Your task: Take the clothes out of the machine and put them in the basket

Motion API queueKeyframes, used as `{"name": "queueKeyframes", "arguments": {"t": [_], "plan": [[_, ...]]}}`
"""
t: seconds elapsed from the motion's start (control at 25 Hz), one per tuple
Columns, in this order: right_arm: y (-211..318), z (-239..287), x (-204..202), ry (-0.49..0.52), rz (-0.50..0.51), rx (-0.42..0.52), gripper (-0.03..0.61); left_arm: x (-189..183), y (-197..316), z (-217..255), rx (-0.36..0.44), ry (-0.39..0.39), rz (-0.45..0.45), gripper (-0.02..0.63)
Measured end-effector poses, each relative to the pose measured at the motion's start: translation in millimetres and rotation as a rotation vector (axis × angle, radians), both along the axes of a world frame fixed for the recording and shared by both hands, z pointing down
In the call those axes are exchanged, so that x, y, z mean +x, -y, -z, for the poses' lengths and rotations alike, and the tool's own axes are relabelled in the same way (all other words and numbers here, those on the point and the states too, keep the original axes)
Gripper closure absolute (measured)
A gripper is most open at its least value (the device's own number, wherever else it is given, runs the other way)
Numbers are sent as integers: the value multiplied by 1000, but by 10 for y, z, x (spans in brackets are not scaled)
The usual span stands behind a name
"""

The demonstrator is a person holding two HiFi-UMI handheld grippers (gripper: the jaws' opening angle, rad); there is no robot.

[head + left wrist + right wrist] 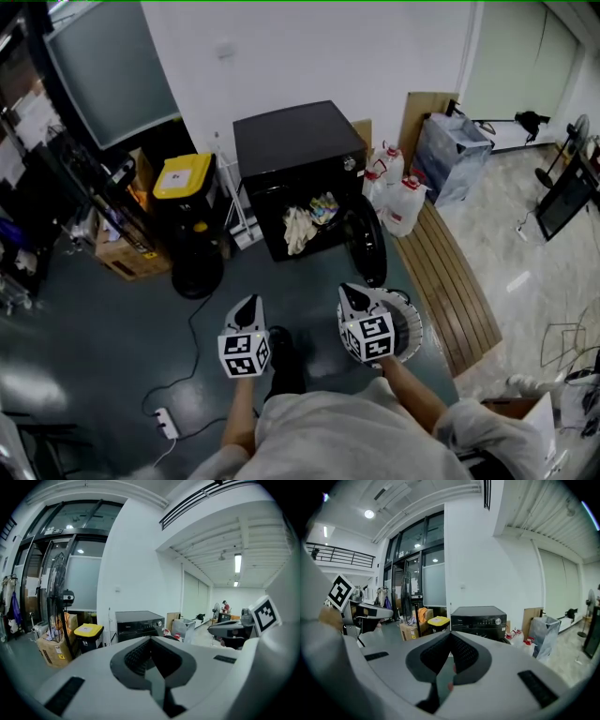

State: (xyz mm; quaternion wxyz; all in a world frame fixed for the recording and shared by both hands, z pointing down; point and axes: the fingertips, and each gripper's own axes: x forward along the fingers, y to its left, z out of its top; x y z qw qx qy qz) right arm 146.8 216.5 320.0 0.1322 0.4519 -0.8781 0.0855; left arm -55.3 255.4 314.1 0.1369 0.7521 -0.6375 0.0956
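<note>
One boxy black metal machine [292, 141] ahead of the jaws, one round white wire basket [412, 330]; left gripper [151, 640] and right gripper [451, 636] both clenched, empty.

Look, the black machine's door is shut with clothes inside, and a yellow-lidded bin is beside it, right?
No. The door is open, not shut; the head view shows it swung aside. Clothes are inside the black machine, and the yellow-lidded bin stands beside it.

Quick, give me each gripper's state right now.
Left gripper: closed, holding nothing.
Right gripper: closed, holding nothing.
</note>
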Motion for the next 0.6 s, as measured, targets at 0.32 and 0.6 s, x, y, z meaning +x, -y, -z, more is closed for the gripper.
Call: {"name": "queueKeyframes", "arguments": {"t": [0.32, 0.6], "plan": [[863, -113, -469, -40, -33, -4, 557, -455, 1009, -154, -2, -34, -39, 595], [1825, -60, -990, -60, -85, -13, 557, -951, 2077, -118, -8, -45, -103, 595]]}}
